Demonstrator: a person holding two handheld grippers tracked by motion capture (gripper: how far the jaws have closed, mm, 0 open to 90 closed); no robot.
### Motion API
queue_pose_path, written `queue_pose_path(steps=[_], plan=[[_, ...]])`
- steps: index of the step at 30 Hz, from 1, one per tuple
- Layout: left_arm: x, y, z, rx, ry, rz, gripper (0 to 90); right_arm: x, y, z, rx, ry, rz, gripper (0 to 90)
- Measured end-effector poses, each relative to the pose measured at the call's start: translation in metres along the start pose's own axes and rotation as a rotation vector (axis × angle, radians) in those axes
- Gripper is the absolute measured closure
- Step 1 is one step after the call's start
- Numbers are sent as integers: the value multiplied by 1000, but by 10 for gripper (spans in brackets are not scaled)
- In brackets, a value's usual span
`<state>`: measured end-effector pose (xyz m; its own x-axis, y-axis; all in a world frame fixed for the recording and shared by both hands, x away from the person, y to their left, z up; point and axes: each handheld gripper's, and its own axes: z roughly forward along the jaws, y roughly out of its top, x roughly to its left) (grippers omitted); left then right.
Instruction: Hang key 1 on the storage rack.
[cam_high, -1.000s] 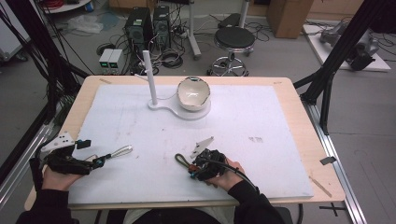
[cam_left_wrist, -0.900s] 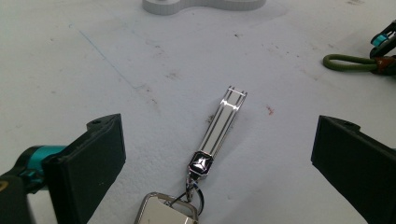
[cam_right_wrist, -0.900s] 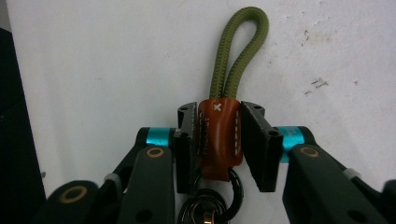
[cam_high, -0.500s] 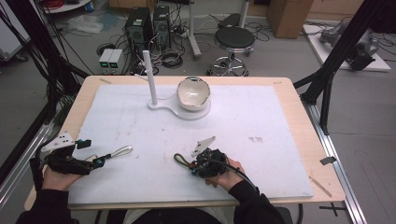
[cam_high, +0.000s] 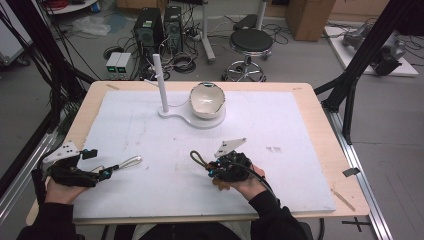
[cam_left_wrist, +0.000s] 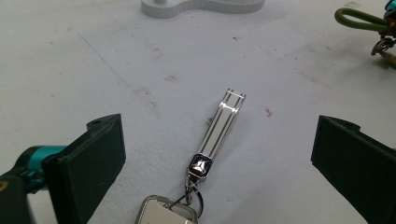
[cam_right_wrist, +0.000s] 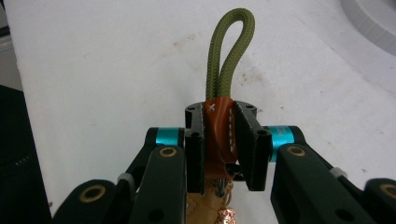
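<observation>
Two keychains in play: our right gripper (cam_right_wrist: 223, 140) is clamped on the rope keychain's (cam_right_wrist: 227, 60) leather tab, a shallow grip, may slip; left gripper (cam_left_wrist: 219, 154) gapes around the metal keychain (cam_left_wrist: 219, 135).

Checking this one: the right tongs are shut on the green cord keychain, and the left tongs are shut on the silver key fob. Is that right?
Not quite. The left tongs are open: in the left gripper view their jaws stand wide apart with the silver key fob lying untouched between them. The right tongs are indeed shut on the green cord keychain.
</observation>
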<state>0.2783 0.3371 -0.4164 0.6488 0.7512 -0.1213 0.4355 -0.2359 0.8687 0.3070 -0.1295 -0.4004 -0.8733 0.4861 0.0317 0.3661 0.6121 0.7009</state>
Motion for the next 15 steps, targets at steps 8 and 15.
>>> queue_pose_path(steps=[8, 15], plan=[[1, 0, 2, 1, -3, -2, 35, -8, 10, -11, -30, 2, 6, 748], [0, 0, 4, 9, -14, 2, 34, -15, 28, -21, -55, 8, 18, 747]])
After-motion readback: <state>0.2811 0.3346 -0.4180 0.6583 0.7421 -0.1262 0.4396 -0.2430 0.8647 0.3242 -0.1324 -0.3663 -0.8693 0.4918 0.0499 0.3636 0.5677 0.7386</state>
